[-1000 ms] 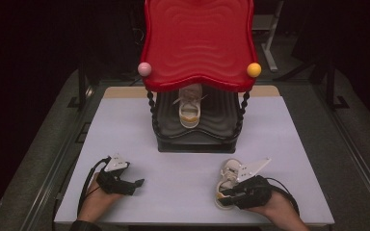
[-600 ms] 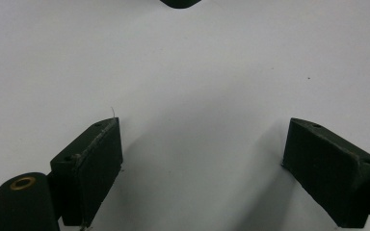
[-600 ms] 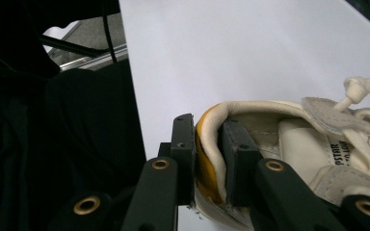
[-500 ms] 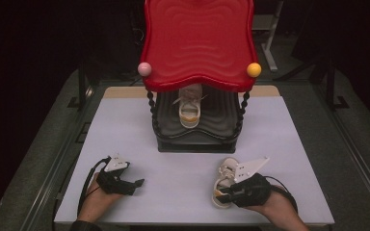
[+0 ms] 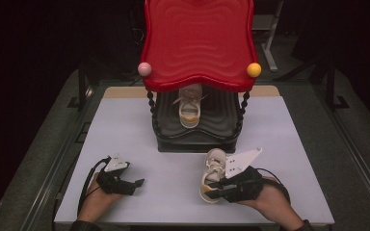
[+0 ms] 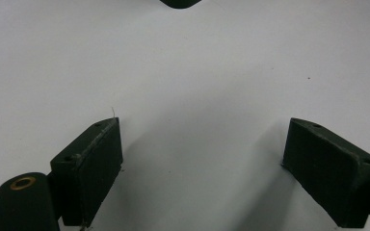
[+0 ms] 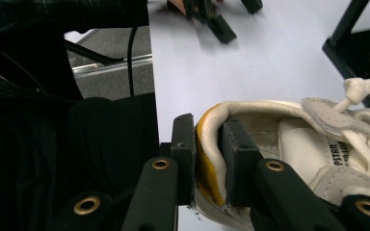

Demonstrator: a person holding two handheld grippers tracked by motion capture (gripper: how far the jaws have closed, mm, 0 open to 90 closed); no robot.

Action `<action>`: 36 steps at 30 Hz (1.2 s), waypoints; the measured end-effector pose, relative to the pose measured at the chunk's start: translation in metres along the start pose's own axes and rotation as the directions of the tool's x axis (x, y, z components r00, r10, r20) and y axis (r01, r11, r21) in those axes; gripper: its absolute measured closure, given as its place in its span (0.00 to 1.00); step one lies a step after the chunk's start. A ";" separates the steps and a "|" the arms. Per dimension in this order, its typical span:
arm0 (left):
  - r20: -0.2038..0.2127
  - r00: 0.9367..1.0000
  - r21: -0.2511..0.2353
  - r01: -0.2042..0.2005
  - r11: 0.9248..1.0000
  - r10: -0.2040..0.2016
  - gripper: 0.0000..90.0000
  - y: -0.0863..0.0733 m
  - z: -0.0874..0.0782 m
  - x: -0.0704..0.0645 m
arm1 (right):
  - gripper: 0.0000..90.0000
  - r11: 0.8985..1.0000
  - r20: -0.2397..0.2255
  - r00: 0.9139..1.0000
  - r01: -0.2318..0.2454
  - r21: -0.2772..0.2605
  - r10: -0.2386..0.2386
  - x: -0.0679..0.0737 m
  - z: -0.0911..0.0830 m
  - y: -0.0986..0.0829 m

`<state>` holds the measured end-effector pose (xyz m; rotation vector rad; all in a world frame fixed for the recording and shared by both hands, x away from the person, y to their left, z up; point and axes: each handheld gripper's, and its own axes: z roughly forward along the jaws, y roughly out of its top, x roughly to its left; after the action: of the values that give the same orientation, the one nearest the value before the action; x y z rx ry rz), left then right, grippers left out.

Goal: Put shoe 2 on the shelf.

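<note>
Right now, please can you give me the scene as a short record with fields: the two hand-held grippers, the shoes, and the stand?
left hand-held gripper: open, nothing between its jaws, low over the white table
right hand-held gripper: shut on the heel of the near shoe, one jaw inside the collar, one outside
near shoe: cream with a yellow-orange heel patch, on the table in front of the stand
second shoe: on the black lower shelf, toe towards the person
stand top: red wavy tray with a pink ball and a yellow ball

The right gripper (image 5: 211,188) has carried the sneaker (image 5: 213,173) leftward across the table (image 5: 125,125)
</note>
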<state>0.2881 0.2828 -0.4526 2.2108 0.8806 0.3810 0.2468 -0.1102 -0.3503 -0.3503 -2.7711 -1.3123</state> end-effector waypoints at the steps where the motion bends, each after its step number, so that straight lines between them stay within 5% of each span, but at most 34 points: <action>1: 0.000 1.000 0.000 0.000 1.000 0.000 0.14 0.000 0.000 0.000 | 0.86 1.000 0.001 1.000 0.005 0.000 -0.005 0.000 -0.001 0.003; 18: -0.001 1.000 -0.001 0.000 1.000 0.000 0.14 0.000 0.000 0.000 | 0.86 0.995 0.039 0.994 0.102 0.014 -0.102 -0.012 -0.028 0.054; 36: 0.000 1.000 -0.002 0.001 1.000 -0.001 0.14 0.000 0.000 0.000 | 0.86 0.989 0.110 0.984 0.135 0.060 -0.141 -0.059 -0.041 0.082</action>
<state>0.2882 0.2828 -0.4526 2.2087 0.8812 0.3817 0.3208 -0.1020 -0.2713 -0.2410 -2.9676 -1.2824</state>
